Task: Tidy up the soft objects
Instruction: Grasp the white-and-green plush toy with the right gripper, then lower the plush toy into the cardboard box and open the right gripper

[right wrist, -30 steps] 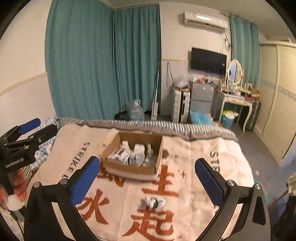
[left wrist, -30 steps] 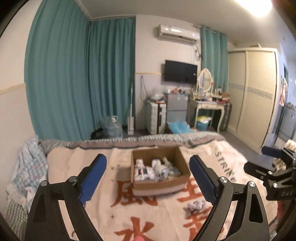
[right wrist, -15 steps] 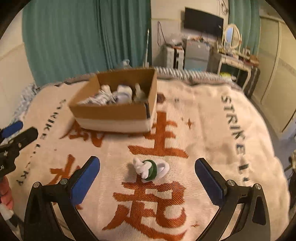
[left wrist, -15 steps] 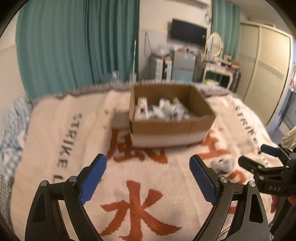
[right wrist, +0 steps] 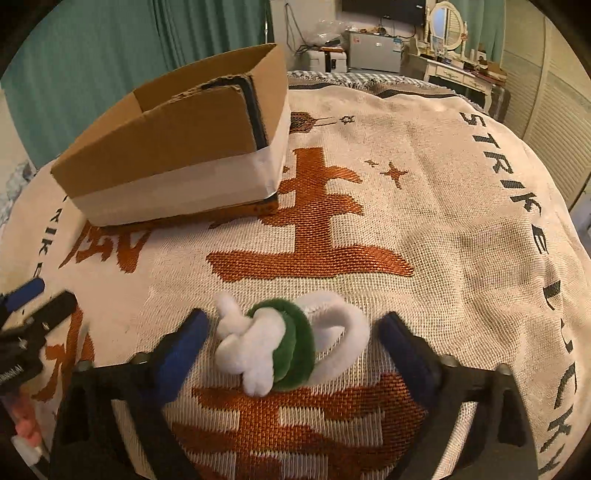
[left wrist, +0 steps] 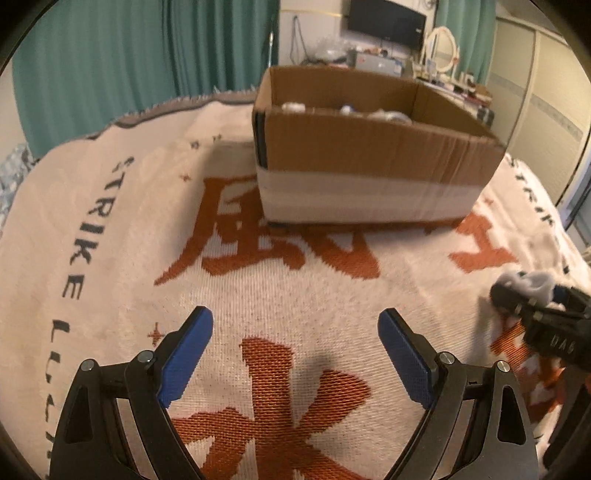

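Fingers on the right gripper (right wrist: 290,328) are spread wide, blue pads (right wrist: 183,345) on either side of a white-and-green plush toy (right wrist: 284,341); the toy lies on the blanket (right wrist: 443,229) between them, and whether the left-hand pad touches it cannot be told, while the right-hand pad stands clear of the white loop. Left gripper (left wrist: 295,354) fingers are also wide apart, nothing between them, hovering low over bare blanket with its orange woven characters. Cardboard box (left wrist: 369,147) sits on the blanket beyond both grippers, brown upper wall, white band round the bottom. Left wrist view looks over the near wall and shows a few white soft items (left wrist: 295,107) inside, blurred; right wrist view sees only the outside walls and a corner seam with a dark strip, contents hidden. Left view catches the right gripper at its right edge with the toy's grey-white fluff at its tip, and letters reading "DAS" on the gripper body. Right view catches the left gripper at its left edge, with partial white lettering on the body, too cut off to read. Blanket border text reads "STRIKE LUCKY" in the right view; the left view shows "STRIKE L" and then runs out of frame. Teal curtains (left wrist: 129,55) behind the bed, TV (left wrist: 386,18) and an oval mirror (right wrist: 443,20) at the far wall.
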Demonstrator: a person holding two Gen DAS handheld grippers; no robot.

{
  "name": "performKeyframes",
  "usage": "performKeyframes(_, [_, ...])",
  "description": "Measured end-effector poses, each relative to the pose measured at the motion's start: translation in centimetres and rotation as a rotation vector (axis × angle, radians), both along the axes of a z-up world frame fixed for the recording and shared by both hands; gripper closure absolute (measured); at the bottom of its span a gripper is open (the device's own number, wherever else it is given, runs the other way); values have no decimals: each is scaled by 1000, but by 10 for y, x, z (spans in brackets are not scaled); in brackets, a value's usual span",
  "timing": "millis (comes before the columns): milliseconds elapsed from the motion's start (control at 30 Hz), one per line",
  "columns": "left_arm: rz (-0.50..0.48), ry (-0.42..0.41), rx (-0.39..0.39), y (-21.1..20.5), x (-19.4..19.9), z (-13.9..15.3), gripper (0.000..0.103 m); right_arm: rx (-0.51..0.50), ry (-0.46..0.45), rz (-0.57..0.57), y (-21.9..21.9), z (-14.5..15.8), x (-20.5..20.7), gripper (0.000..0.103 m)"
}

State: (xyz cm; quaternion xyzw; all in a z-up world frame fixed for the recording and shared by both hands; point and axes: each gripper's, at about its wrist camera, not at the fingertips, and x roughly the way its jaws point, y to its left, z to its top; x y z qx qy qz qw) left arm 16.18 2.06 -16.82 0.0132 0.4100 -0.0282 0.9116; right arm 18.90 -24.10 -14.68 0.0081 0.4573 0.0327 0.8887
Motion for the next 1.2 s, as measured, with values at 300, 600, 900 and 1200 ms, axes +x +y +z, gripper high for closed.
performKeyframes(300, [-20,-10,14,-4,-14,4,11,-5,-58,16,5,18,-14,48])
performKeyframes(600, [-40,-103,-5,-1,-53,63,11,2,-99,124,21,62,-59,48])
performKeyframes(900, [-40,-261,-2,5,-83,137,11,-12,-221,213,41,133,-96,47])
performKeyframes(1200, [-10,-360,-14,8,-46,179,11,6,-351,257,52,211,-55,46])
